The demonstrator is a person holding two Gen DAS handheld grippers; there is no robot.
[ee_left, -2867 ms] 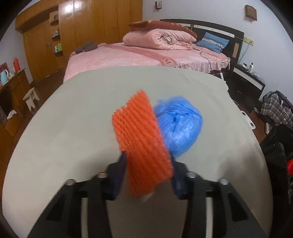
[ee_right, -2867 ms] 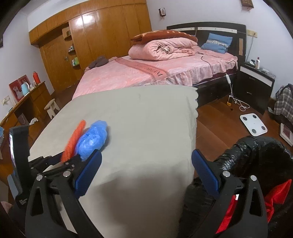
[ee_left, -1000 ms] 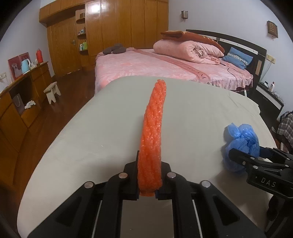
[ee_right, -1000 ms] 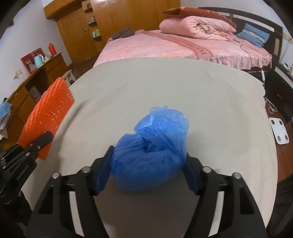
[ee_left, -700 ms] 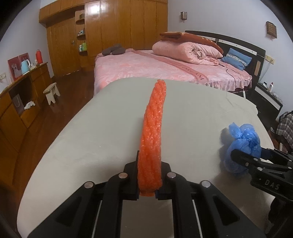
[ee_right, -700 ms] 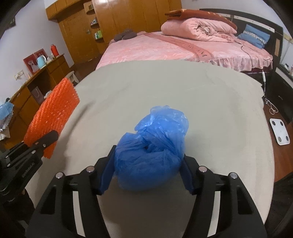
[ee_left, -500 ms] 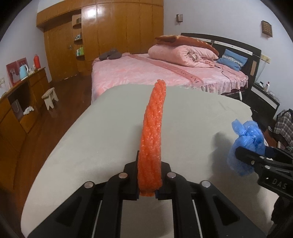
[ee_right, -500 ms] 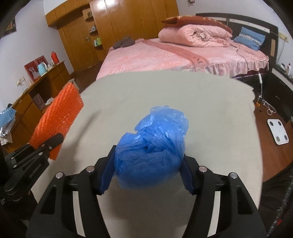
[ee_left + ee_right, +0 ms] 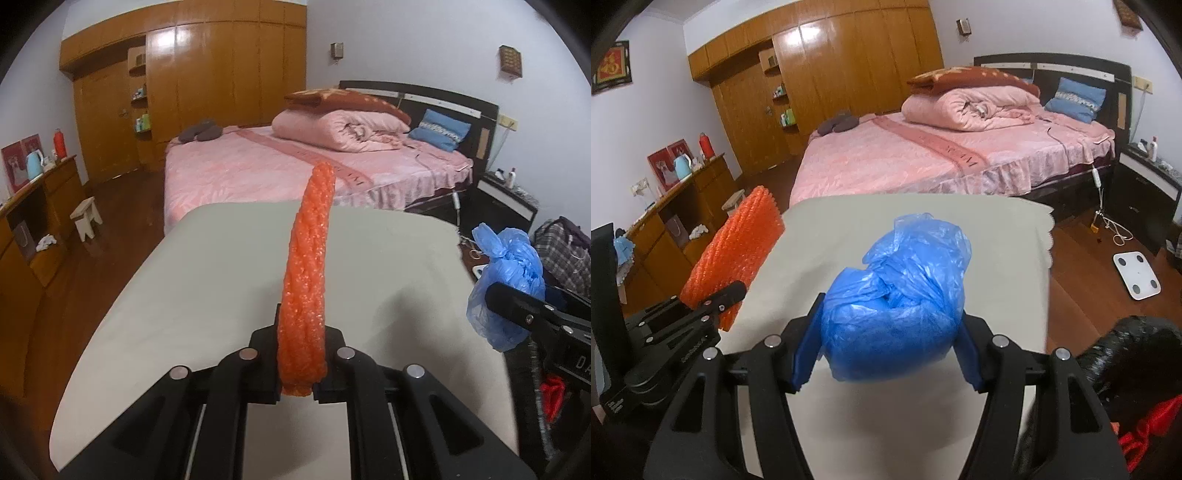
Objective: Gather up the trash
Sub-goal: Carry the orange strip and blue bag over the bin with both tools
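Observation:
My left gripper (image 9: 297, 363) is shut on an orange foam net sleeve (image 9: 308, 273), which stands up edge-on above the grey table (image 9: 207, 295). The same orange sleeve (image 9: 735, 254) shows at the left of the right wrist view, flat side on. My right gripper (image 9: 886, 354) is shut on a crumpled blue plastic bag (image 9: 897, 302), its blue pads pressing both sides. That blue bag (image 9: 506, 280) also hangs at the right edge of the left wrist view. Both pieces are lifted off the table.
A black trash bag (image 9: 1134, 354) with something red inside stands by the table's right side. Beyond the table is a pink bed (image 9: 280, 173) and wooden wardrobes (image 9: 207, 88). A white scale (image 9: 1136, 275) lies on the wood floor. A dresser (image 9: 37, 218) lines the left wall.
Both grippers have risen with their loads; the table looks lower and farther. The blue bag has left the tabletop and shifted right in the left wrist view.

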